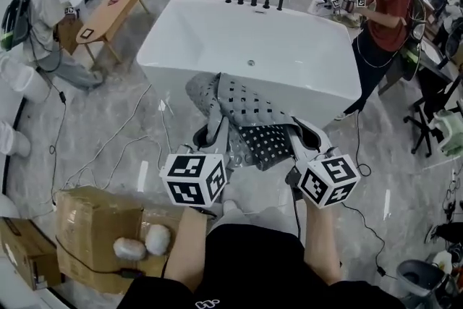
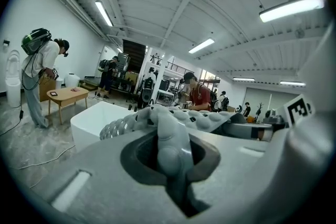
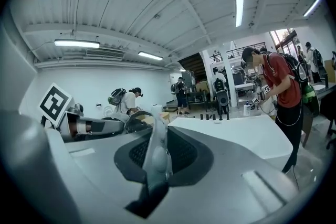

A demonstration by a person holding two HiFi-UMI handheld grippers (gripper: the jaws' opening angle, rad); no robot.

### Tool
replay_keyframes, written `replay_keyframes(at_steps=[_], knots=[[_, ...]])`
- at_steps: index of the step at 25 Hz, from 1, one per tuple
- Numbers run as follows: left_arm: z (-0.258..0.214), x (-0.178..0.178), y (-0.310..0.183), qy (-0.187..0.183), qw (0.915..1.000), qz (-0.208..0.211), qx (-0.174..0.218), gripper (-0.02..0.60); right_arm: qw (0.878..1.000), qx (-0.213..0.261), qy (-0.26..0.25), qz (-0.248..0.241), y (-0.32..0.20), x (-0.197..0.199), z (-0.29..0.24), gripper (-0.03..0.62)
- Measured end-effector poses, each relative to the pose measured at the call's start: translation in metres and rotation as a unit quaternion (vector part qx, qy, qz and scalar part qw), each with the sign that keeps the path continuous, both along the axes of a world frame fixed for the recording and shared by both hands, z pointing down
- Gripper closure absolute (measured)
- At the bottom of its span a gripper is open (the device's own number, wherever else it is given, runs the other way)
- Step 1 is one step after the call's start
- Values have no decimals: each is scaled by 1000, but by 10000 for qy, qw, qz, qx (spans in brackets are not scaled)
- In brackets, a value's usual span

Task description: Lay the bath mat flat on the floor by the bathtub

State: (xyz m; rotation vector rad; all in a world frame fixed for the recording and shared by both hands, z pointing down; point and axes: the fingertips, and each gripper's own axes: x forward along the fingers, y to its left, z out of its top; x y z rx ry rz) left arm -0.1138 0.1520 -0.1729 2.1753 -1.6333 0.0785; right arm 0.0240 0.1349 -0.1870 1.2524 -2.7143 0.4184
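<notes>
both my left tool and right tool clamp the bath mat; i should spread them apart, stay level, then lower it onto the floor on the bathtub's near side.

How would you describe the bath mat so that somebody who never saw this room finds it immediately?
Find the big white bathtub in the middle of the floor. At its near side, the left gripper and the right gripper each clamp an edge of the bath mat and hold it up. It is the only grey, floppy sheet covered in rows of dots.
</notes>
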Motion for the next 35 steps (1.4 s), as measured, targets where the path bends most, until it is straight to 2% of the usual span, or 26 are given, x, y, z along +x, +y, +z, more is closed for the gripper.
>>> replay_keyframes(at_steps=[12,23,29,35], knots=[[10,6,-52,71,9999,-55,-133,558,9998,-154,16,-102,-59,7,9,566],[18,46,-109,-80,9996,-107,-259,557,9991,-297,-142,-254,-122,50,25,566],[35,62,-123,-122,9986,-94,-498,557,9980,-531,-248,-232,-137,68,46,566],[64,58,-137,-181,9956,32,-924,557,9949,-945,-343,-100,-151,70,76,566]])
